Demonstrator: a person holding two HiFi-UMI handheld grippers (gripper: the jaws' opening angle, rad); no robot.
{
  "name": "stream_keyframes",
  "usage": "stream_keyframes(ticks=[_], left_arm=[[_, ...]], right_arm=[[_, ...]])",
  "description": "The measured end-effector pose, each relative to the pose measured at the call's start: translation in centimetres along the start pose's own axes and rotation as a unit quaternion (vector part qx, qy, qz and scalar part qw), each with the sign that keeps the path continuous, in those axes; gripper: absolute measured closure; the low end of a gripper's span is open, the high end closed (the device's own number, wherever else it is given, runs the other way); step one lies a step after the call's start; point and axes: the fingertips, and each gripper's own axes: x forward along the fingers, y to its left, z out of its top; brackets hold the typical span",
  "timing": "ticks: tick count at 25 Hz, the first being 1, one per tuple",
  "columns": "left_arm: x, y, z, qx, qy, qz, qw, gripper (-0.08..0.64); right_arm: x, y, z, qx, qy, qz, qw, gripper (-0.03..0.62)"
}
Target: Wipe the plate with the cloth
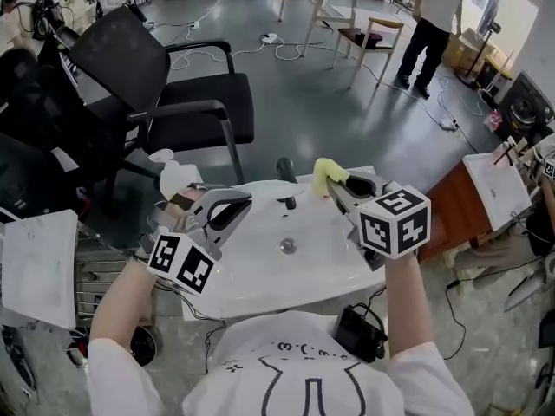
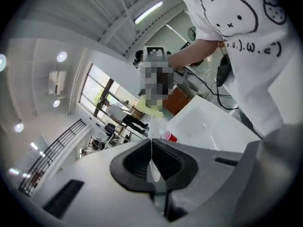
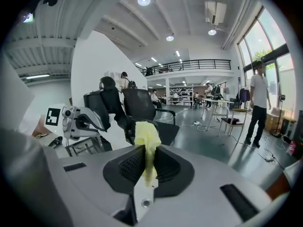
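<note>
Over sink, R gripper jaws pinch crumpled yellow cloth; L gripper jaws shut on thin translucent plate.

At the worktop's far-left corner, plate; rightward along the far edge, cloth; behind both, chair.

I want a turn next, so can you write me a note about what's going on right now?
Left gripper: shut on the edge of the clear plate, held by the left side of the white sink.
Right gripper: shut on the yellow cloth, held above the sink, apart from the plate.
Done: plate and cloth are both picked up.
Left: rub the cloth over the plate. I can't tell if any wiping has happened.
</note>
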Motion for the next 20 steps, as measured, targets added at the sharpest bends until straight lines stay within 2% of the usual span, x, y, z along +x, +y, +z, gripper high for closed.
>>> stream_keyframes(ticks=[6,12,15,20], left_arm=[[0.2,-1.4,0.3,0.074,-0.002,-0.028,0.9968,0.546],[0.6,-2.6,0.6,0.136,0.002,-0.042,0.9898,0.546],[0.8,-2.9,1.2,0.159,-0.002,-0.044,0.9863,0.546],[1.2,-3.3,1.2,0.186,0.002,-0.047,0.9814,0.546]], right_arm=[[0.8,3.0,-0.1,-0.019,0.025,0.093,0.995,0.541],[0.6,7.5,0.2,-0.079,0.052,0.194,0.976,0.541],[0.7,9.2,-0.1,-0.112,0.063,0.215,0.968,0.541],[1.4,10.3,-1.6,-0.160,0.077,0.223,0.958,0.541]])
